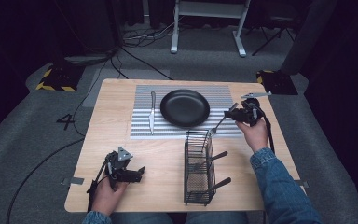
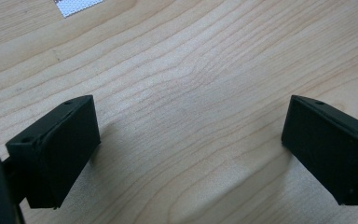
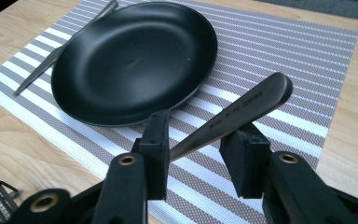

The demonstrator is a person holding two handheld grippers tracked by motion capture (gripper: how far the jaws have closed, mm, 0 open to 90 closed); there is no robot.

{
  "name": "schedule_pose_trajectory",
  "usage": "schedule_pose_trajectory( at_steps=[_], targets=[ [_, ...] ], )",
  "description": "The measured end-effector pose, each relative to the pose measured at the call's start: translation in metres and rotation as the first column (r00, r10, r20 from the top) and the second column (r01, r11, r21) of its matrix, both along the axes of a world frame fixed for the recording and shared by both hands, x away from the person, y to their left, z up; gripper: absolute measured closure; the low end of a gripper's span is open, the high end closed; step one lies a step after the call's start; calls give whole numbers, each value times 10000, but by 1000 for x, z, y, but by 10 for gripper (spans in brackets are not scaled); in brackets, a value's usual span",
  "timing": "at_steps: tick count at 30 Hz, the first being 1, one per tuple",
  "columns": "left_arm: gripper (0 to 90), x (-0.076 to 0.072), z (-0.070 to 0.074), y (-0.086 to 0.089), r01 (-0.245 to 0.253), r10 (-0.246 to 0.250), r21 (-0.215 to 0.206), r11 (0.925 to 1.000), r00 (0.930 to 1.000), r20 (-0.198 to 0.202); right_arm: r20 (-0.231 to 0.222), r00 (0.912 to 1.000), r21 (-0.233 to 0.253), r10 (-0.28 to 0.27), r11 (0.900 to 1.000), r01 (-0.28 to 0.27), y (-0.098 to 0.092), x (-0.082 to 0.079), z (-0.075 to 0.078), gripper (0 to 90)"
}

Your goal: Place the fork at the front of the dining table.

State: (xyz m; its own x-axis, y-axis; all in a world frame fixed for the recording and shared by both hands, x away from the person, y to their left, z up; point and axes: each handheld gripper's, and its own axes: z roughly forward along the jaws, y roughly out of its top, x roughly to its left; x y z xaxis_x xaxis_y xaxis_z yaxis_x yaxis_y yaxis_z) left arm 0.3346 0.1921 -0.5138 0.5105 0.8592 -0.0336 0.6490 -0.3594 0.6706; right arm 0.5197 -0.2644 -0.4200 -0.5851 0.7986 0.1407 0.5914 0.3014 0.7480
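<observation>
We find the right tool (image 1: pixel 231 113) pinching a fork (image 1: pixel 218 124) by its handle, right of the plate (image 1: pixel 185 108), tines low over the striped mat (image 1: pixel 142 131). The knife (image 1: pixel 152 112) already lies left of the plate. We judge the step to be laying the fork: lower it flat, parallel to the knife, clear of the rim, before releasing. The left tool (image 1: pixel 140 172) rests spread on the bench (image 1: pixel 163 158), holding nothing.

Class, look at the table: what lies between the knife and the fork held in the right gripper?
The black plate, in the high view, between knife and fork.
</observation>
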Motion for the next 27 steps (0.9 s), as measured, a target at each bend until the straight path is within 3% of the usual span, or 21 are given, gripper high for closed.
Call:
schedule_pose_trajectory(
  at_steps=[13,27],
  targets=[
    [43,0,0,0,0,0,-2,10000,10000,-2,716,9966,-1413,-405,9887,504,-1,-2,-10,488],
    [43,0,0,0,-8,8,-3,10000,10000,-5,1044,9930,-2057,-557,9756,763,-3,0,-20,451]
  ],
)
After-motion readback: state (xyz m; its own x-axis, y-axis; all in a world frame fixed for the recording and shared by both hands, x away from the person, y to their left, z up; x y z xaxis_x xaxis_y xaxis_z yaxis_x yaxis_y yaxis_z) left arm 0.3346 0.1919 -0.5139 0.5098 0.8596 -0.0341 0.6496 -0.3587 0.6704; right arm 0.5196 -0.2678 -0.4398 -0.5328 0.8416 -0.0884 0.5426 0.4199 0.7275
